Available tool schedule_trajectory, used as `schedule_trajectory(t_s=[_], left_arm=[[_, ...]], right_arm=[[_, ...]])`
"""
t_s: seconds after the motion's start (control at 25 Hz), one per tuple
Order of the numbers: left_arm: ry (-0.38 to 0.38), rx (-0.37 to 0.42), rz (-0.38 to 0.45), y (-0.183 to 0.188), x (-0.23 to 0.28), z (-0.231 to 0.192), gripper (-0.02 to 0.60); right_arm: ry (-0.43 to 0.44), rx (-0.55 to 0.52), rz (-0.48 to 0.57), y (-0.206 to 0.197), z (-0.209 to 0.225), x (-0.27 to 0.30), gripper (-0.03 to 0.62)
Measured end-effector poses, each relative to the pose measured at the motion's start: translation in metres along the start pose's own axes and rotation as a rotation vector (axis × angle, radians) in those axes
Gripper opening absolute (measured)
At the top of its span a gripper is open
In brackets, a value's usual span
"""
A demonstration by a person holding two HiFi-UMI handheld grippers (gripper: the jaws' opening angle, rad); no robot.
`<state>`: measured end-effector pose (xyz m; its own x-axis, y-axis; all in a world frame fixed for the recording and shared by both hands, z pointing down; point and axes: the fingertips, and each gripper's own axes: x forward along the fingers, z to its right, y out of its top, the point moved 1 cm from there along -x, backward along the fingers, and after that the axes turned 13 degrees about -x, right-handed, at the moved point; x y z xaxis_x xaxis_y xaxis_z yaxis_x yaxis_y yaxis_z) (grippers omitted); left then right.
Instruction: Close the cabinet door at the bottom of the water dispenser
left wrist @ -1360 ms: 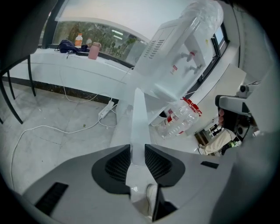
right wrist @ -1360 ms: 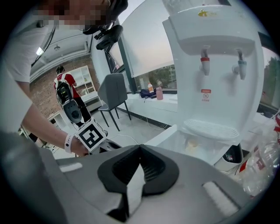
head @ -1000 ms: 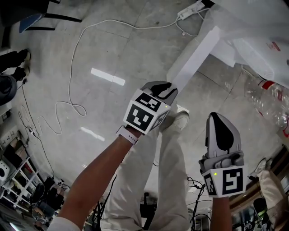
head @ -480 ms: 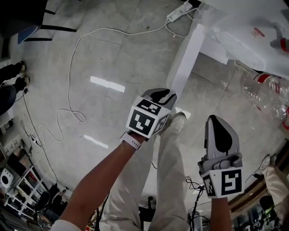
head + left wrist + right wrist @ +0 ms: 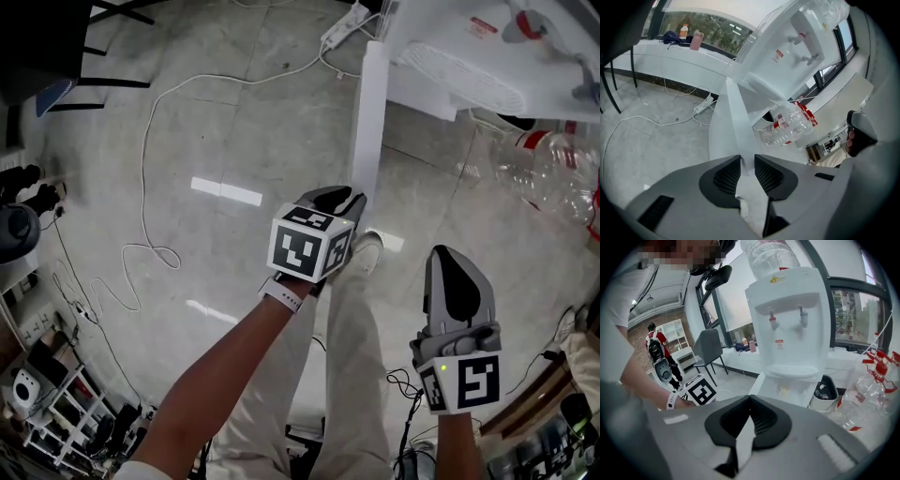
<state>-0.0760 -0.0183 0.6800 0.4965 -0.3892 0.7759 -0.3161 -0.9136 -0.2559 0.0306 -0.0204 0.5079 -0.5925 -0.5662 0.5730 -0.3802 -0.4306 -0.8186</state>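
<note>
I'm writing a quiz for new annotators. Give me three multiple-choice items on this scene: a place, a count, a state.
1. Where do the empty bottles lie? A on the floor beside the water dispenser; B on a chair; C on the window ledge.
2. How many taps has the dispenser? A one; B two; C four.
3. The cabinet door is: A shut; B open; C taken off.
Answers: 1 A, the head view shows them on the floor; 2 B, the right gripper view shows both; 3 B, it juts out with the left tongs clamped on its edge.
</note>
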Motion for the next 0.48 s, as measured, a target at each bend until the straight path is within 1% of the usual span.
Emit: schedule_trajectory(t_s=[0.24, 0.48], left_arm=[[-0.016, 0.003, -0.013, -0.005, 0.02, 0.026, 0.097], [-0.031, -0.015, -0.032, -0.006, 0.039, 0.048, 0.094]], right_arm=[[-0.046, 0.03, 0.01, -0.017, 0.02, -0.022, 0.009], [-0.093, 0.054, 0.011, -0.033, 0.037, -0.043, 0.009]])
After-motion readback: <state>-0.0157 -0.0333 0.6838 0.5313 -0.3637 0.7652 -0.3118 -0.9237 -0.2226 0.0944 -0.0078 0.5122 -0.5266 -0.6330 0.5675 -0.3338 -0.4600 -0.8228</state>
